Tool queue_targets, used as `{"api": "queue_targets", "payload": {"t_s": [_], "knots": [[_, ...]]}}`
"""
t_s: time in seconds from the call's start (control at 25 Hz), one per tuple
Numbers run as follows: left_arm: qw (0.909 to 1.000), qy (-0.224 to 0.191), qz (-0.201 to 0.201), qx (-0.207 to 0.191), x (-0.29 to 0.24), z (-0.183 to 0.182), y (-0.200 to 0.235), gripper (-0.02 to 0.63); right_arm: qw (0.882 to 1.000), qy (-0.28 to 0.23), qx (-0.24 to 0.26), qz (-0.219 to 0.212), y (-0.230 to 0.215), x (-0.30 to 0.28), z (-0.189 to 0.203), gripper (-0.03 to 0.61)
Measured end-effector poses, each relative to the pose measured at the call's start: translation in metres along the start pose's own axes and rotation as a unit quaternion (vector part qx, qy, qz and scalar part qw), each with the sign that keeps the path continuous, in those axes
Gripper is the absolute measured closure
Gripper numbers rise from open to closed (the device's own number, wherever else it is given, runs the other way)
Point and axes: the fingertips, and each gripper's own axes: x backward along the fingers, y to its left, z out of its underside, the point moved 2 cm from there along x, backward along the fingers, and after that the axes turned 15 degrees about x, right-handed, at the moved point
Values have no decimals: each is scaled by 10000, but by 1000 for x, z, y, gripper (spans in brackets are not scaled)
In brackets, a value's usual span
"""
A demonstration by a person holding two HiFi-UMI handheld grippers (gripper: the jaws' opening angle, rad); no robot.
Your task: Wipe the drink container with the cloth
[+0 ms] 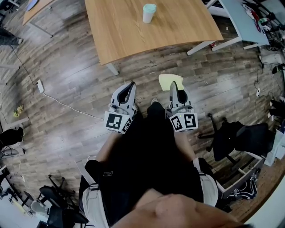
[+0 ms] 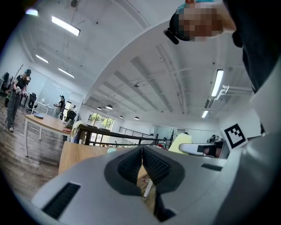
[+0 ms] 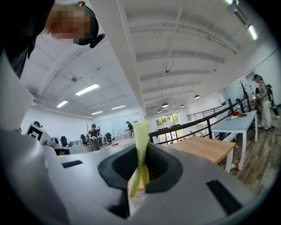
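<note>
I'm holding the left tool (image 1: 131, 87) closed and empty, the right tool (image 1: 174, 89) gripping 1 cloth (image 1: 168, 80), 1 drink container (image 1: 149, 13) standing on the counter (image 1: 124, 31).

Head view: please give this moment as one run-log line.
left tool: shut, empty | right tool: shut on cloth | cup: on table, apart from tools

Bright, even indoor light covers the wooden table (image 1: 178, 26). Left of the table, the glossy floor (image 1: 67, 80) carries pale streaks of glare. Farther out from the table the planks bow with fisheye distortion, and the corners of the head view go dark. In both gripper views, ceiling strip lights (image 2: 66, 25) high above the table burn white against black vignetted edges. The left gripper (image 2: 142, 151) and the right gripper (image 3: 140, 154), with its clamped cloth (image 3: 141, 129), look soft so near the lens.
</note>
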Motion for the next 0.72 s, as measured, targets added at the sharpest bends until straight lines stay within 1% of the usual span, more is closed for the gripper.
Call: {"api": "queue_targets", "payload": {"t_s": [0.2,0.4,0.6,0.72], "knots": [[9999,-15,-52,141,-3,1,9,591,10000,53,35,-21,0,-5,2,534],[9999,-5,-3,144,-19,3,14,589,9999,52,-26,-92,-10,-22,8,534],[9998,54,-87,169,-45,5,19,589,9999,47,-3,-164,-29,-47,10,534],[9998,126,-117,138,-69,9,22,589,9998,39,-39,-198,-47,-65,14,534]]}}
